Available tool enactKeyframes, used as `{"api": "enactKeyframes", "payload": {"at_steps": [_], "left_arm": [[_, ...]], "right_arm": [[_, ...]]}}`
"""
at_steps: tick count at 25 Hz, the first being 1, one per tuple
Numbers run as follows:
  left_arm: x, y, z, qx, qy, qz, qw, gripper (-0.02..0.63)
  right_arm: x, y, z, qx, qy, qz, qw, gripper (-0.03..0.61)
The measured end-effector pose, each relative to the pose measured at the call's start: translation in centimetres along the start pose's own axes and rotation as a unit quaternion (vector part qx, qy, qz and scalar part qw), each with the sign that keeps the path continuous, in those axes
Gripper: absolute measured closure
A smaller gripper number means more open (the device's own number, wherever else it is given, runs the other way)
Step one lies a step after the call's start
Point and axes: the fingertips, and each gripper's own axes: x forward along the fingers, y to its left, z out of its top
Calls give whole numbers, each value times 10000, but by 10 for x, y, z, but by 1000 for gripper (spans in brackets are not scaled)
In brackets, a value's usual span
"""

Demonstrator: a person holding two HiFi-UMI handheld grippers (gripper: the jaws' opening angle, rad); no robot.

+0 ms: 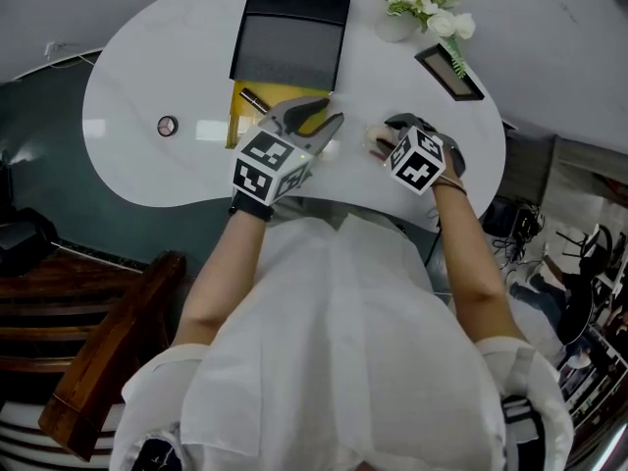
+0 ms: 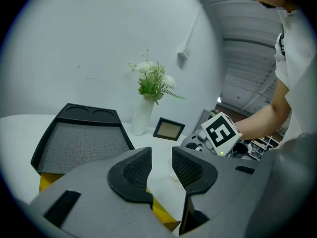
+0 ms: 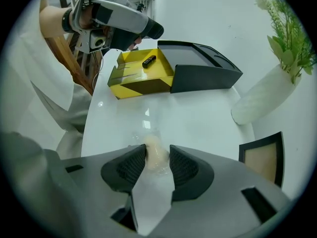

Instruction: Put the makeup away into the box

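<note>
A yellow box (image 1: pixel 240 116) stands on the white table (image 1: pixel 137 86) with its black lid (image 1: pixel 289 37) tipped open behind it. A dark tube (image 1: pixel 253 98) lies inside the box (image 3: pixel 141 78). My left gripper (image 1: pixel 329 114) hovers over the box's right near corner, and its jaws (image 2: pixel 161 165) stand open with nothing between them. To the right, my right gripper (image 1: pixel 385 137) points steeply down at the table. A pale beige clear bottle (image 3: pixel 154 150) sits between its pads, which touch it on both sides. A small round compact (image 1: pixel 168 126) lies far left.
A white vase of flowers (image 1: pixel 397 23) and a dark picture frame (image 1: pixel 449 72) stand at the table's back right. The table's near edge runs just below both grippers. A wooden chair (image 1: pixel 118 351) is at the lower left.
</note>
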Motion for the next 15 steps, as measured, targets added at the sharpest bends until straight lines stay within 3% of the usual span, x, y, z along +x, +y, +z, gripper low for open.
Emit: {"api": "enactKeyframes", "payload": {"at_steps": [5,15], "left_arm": [[1,1,2,-12,-21,44,10000,482],[-8,9,4,10,9,-3,10000,482]], "right_arm": [[2,1,-1,62,0,73,10000,453],[-1,-1,0,201,36,-187,9996,503]]}}
